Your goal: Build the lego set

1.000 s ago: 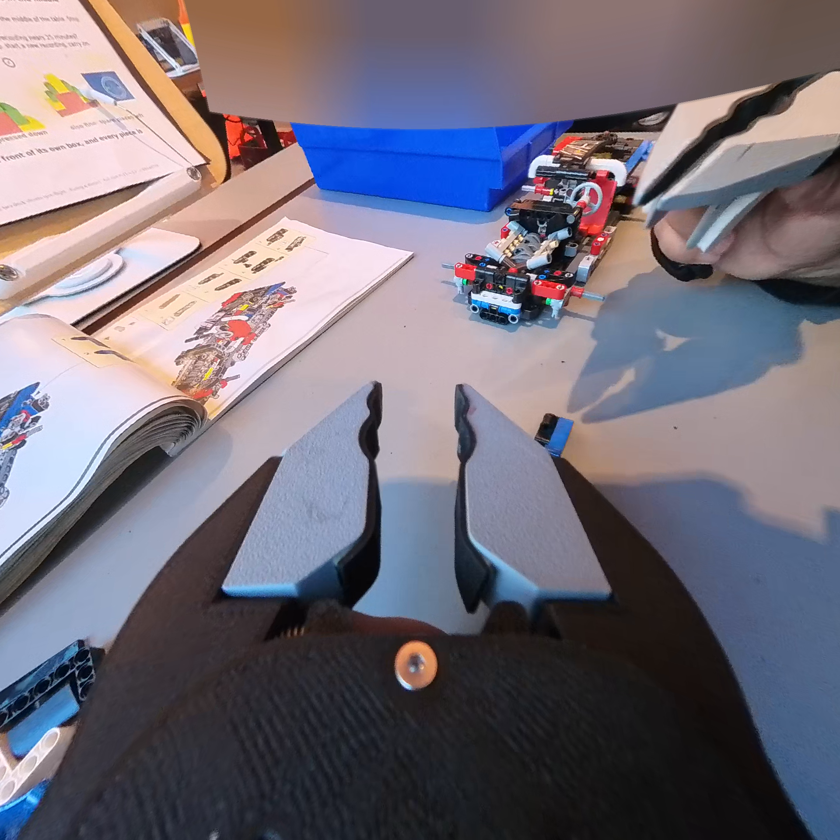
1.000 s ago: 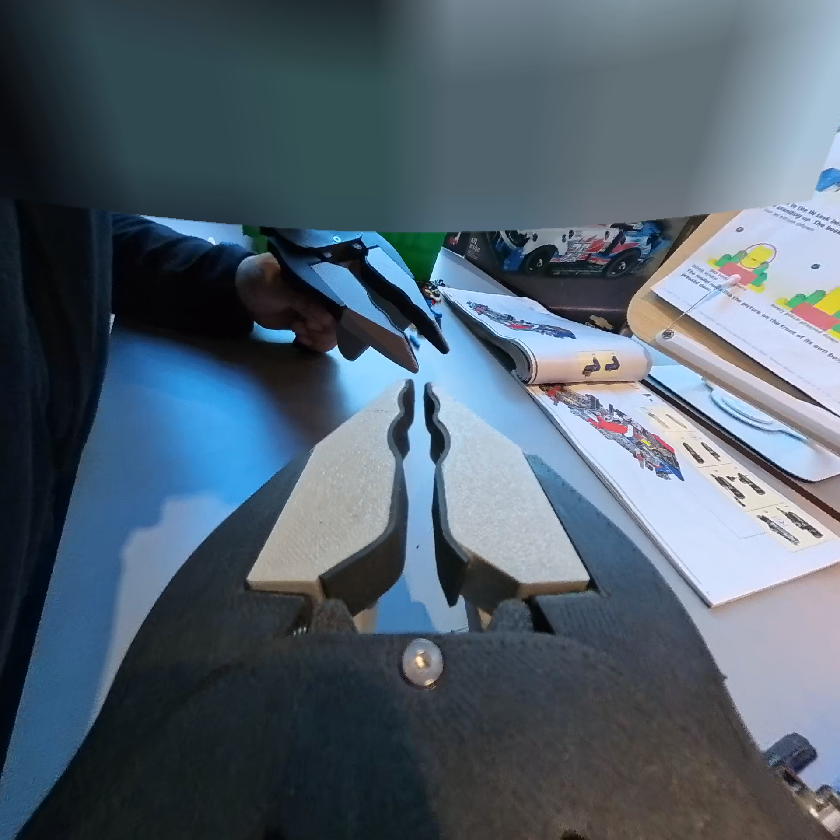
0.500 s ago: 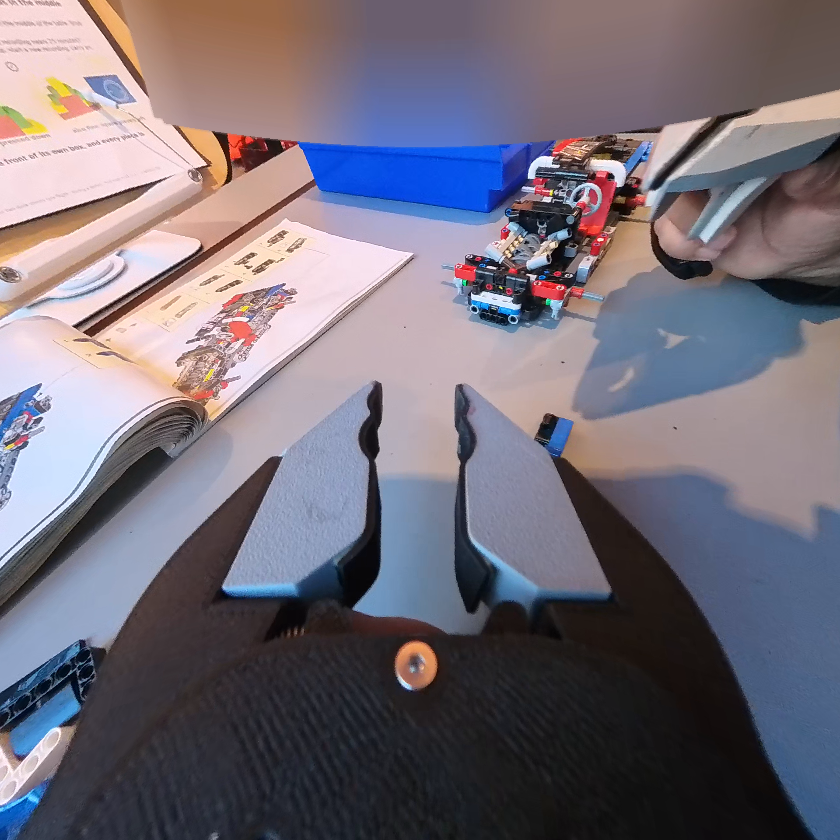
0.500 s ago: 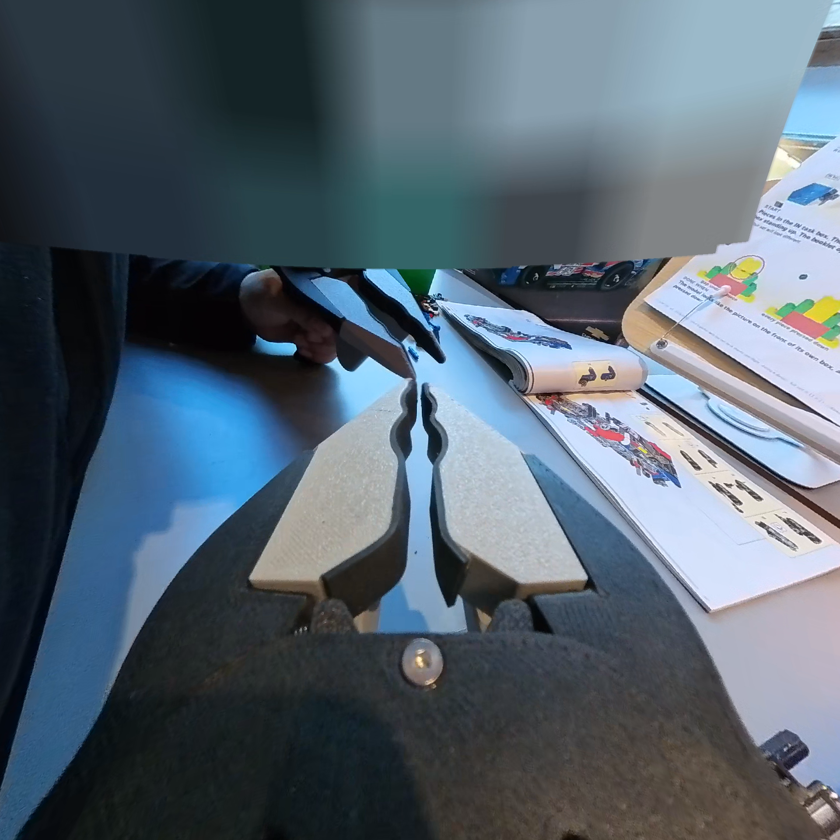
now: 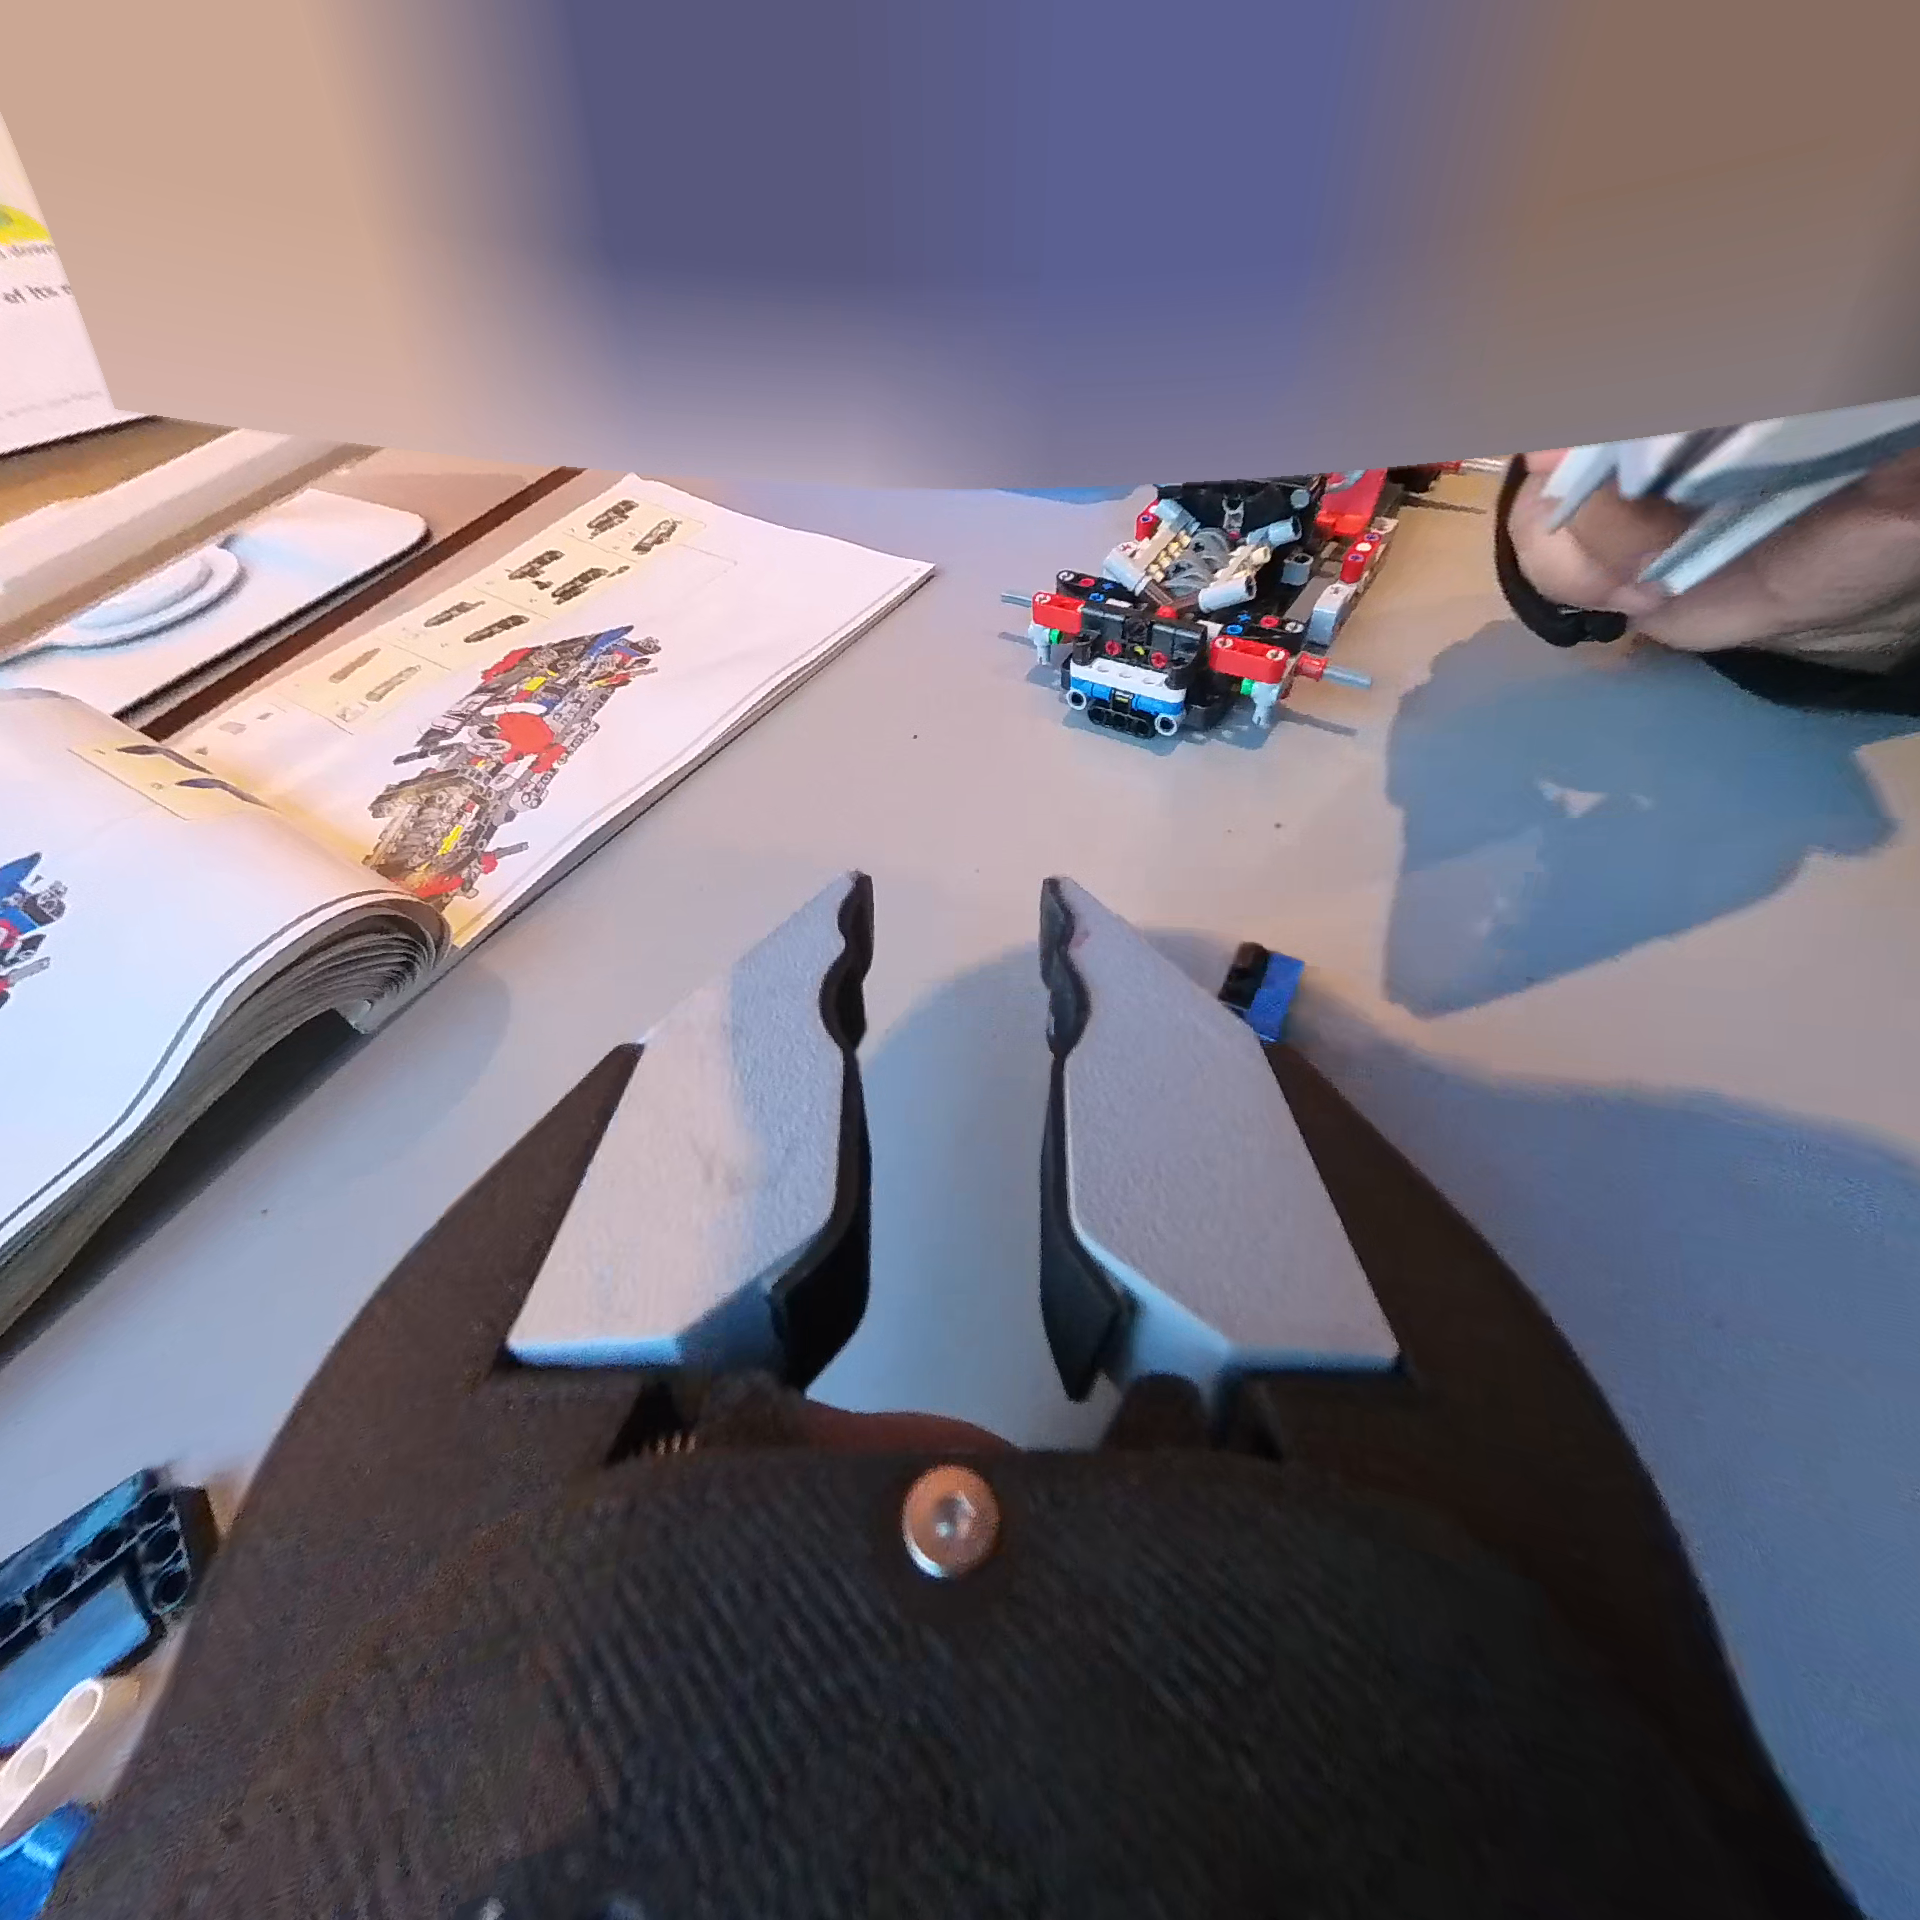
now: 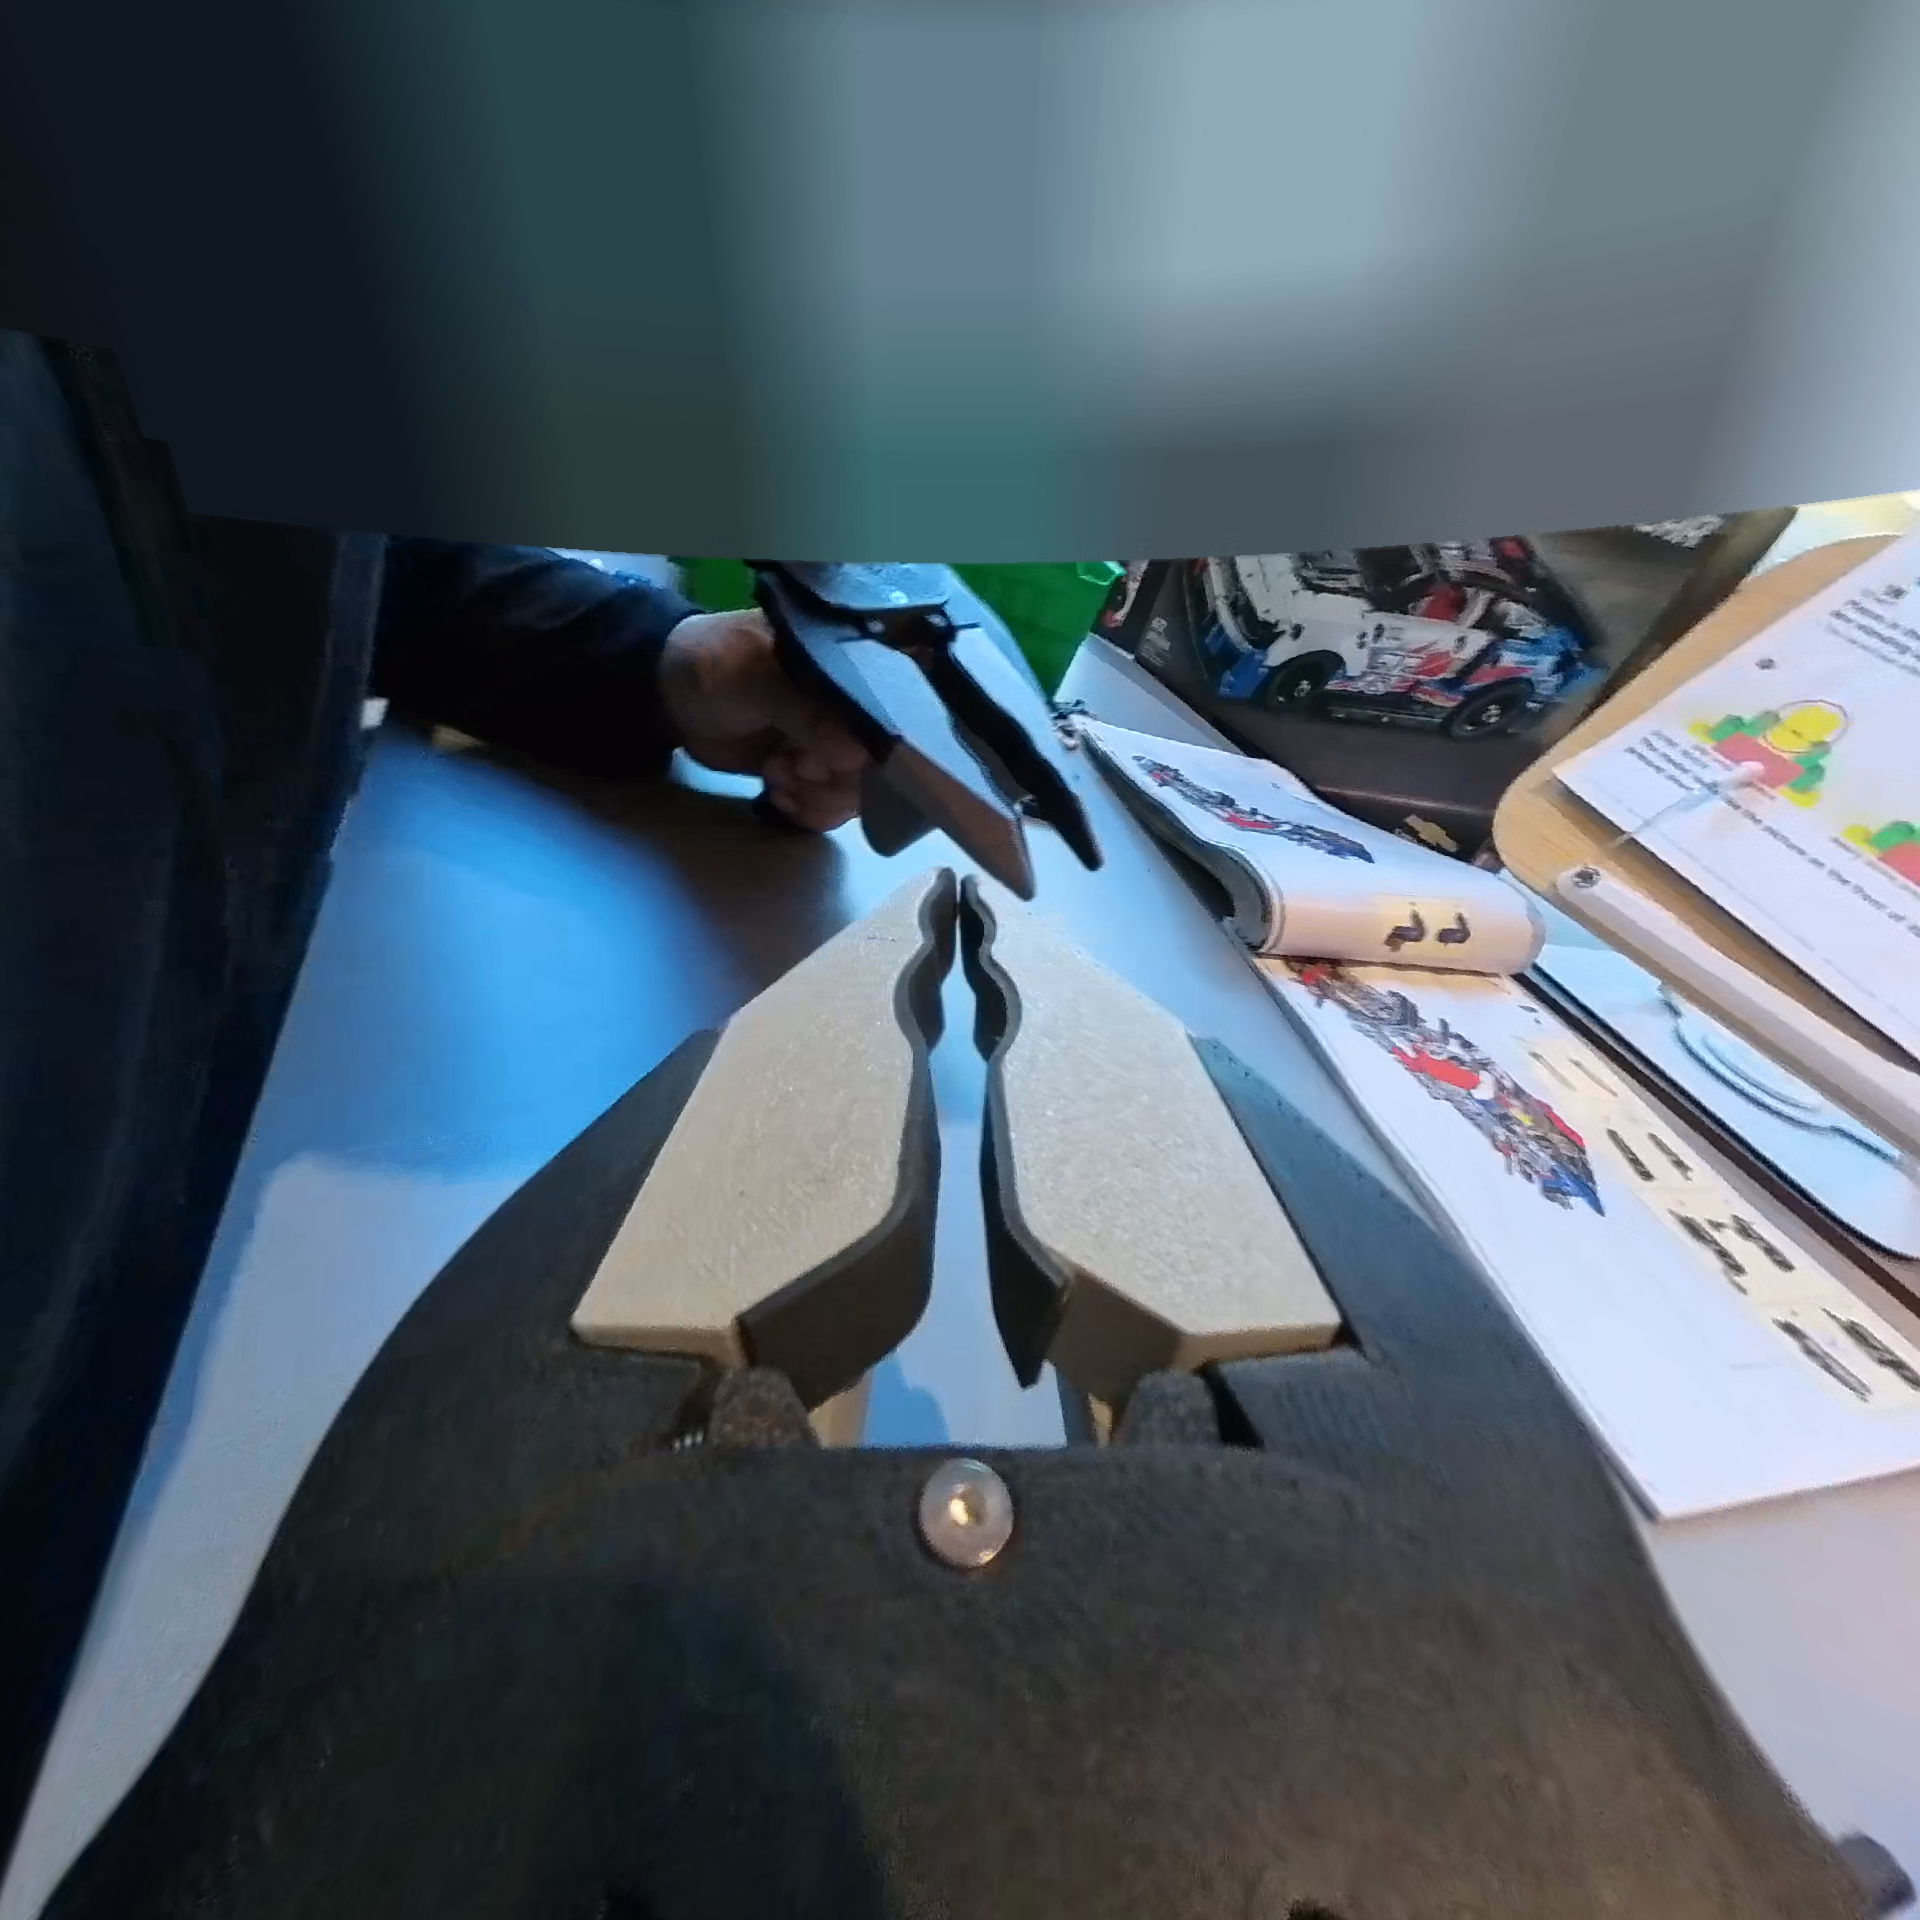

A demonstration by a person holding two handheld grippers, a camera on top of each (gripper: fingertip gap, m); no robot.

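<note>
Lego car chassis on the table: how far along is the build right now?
Done: the chassis stands partly built, with engine block and red and blue front, no wheels or body panels. In hand: nothing; the left gripper is open and empty, the right gripper nearly closed on nothing. Left: the instruction booklet lies open, and loose parts like the small blue piece wait on the table.

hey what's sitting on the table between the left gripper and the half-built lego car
Nothing: in the left wrist view only bare grey table lies between the left gripper and the lego car. A small blue piece sits off to the side.
</note>
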